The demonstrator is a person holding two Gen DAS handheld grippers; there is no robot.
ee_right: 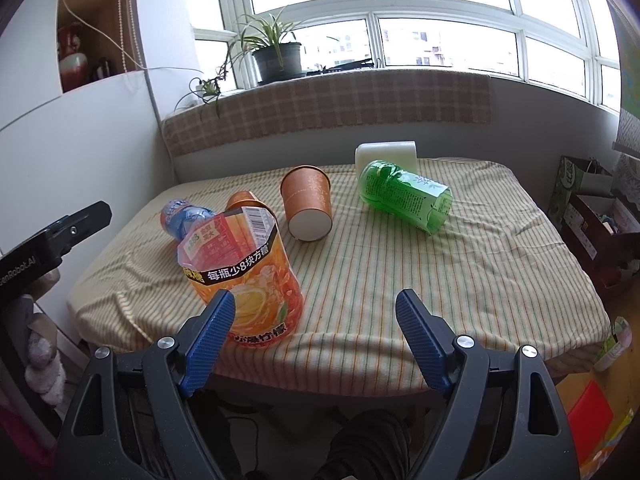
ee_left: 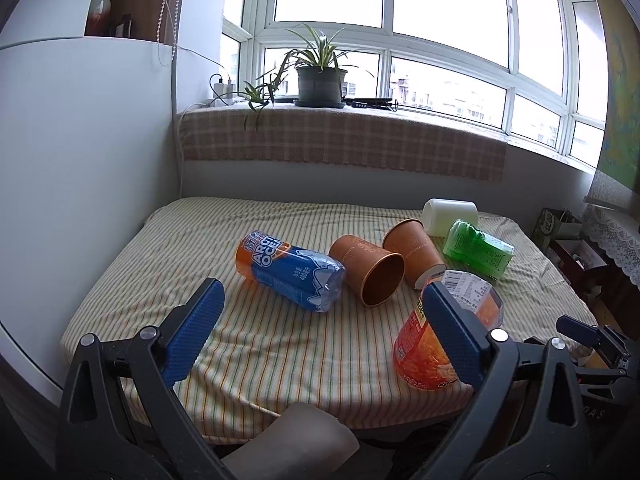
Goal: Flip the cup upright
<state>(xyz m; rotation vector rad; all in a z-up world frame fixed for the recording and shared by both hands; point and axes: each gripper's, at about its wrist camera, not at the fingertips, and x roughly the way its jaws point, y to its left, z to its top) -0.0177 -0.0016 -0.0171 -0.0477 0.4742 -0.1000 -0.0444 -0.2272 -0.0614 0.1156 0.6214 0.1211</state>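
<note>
A striped cloth (ee_left: 280,344) covers the table under the window. Two brown paper cups lie tipped near its centre: one (ee_left: 368,270) shows its mouth, the other (ee_right: 308,202) its white base. At 9 o'clock of them lies a blue bottle (ee_left: 292,270), half hidden in the right view behind the orange bottle (ee_right: 244,272). Left gripper (ee_left: 324,332) and right gripper (ee_right: 316,340) hover released, holding nothing.

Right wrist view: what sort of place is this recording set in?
Likely a lived-in home room: a cloth-covered table under a bay window, a potted plant on the sill, shelves beside it.
</note>
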